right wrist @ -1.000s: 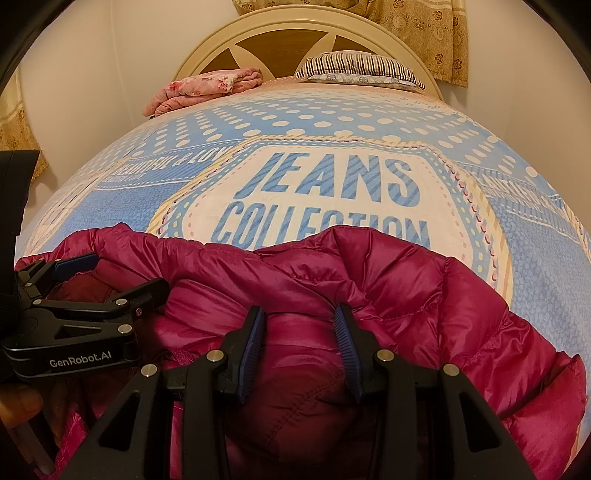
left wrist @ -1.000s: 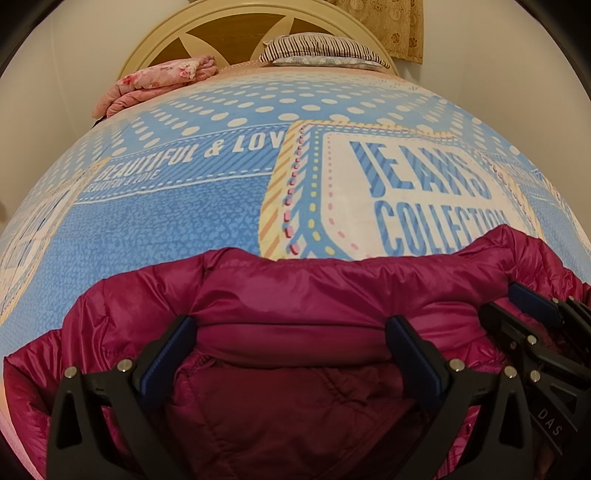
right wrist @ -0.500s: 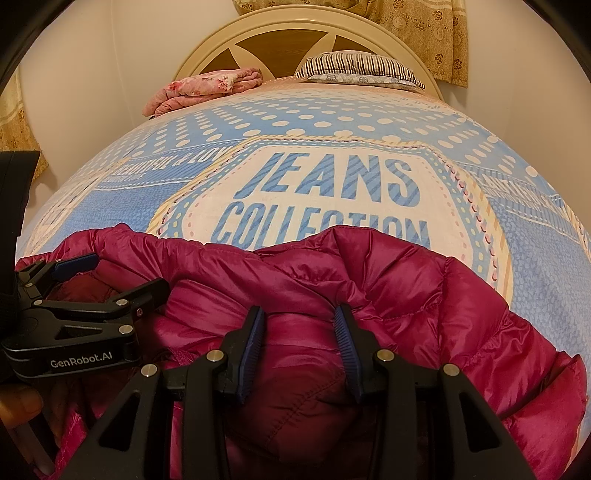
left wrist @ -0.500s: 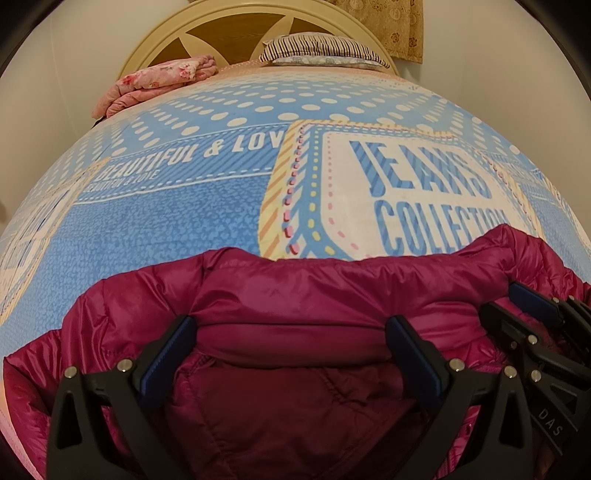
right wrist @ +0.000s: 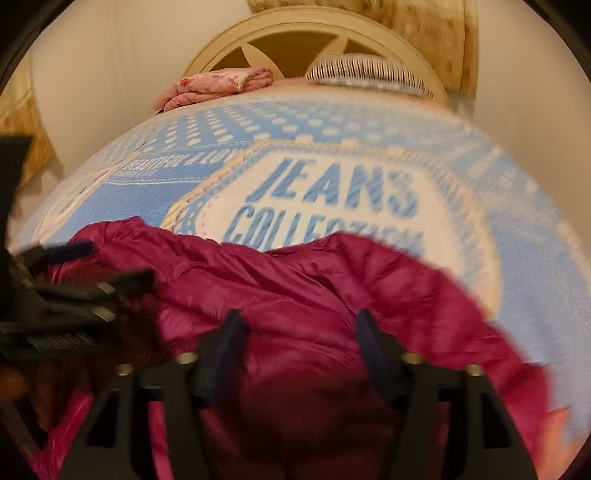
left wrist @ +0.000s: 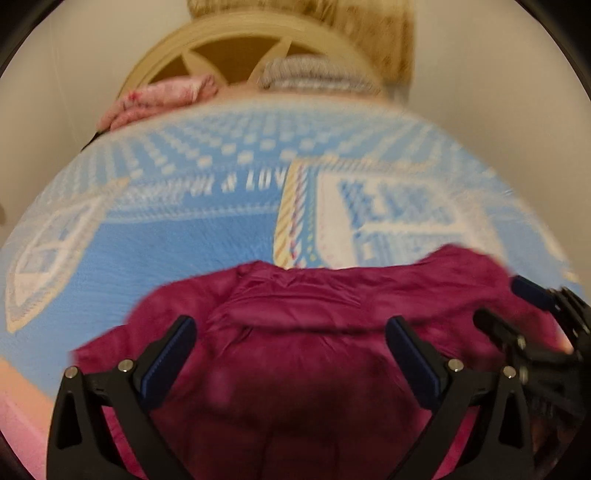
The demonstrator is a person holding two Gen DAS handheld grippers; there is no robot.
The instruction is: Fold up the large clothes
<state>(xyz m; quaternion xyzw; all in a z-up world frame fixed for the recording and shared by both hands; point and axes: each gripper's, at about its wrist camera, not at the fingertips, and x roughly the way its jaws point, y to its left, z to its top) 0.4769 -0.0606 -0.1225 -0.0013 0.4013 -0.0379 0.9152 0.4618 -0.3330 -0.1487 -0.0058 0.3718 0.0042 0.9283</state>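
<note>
A magenta puffer jacket point(left wrist: 303, 295) lies bunched at the near end of the bed; it also shows in the right wrist view point(right wrist: 295, 280). My left gripper point(left wrist: 290, 341) is open wide, its fingers either side of a fold of the jacket. My right gripper point(right wrist: 299, 338) stands partly open with jacket fabric bulging between its fingers; whether the pads press it is unclear. Each gripper appears at the edge of the other's view: the right one point(left wrist: 532, 317) and the left one point(right wrist: 85, 280). Both views are motion-blurred.
The bed has a blue bedspread point(right wrist: 332, 192) printed "JEANS COLLECTION". A folded pink blanket point(right wrist: 218, 86) and a striped pillow point(right wrist: 365, 72) lie by the cream headboard point(right wrist: 295, 33). Walls and a curtain stand behind. The bed's left edge point(left wrist: 22, 380) shows.
Both cameras have pulled back and up, so the jacket sits lower and smaller in view. The right gripper's fingers have spread wider. The views are blurred now.
</note>
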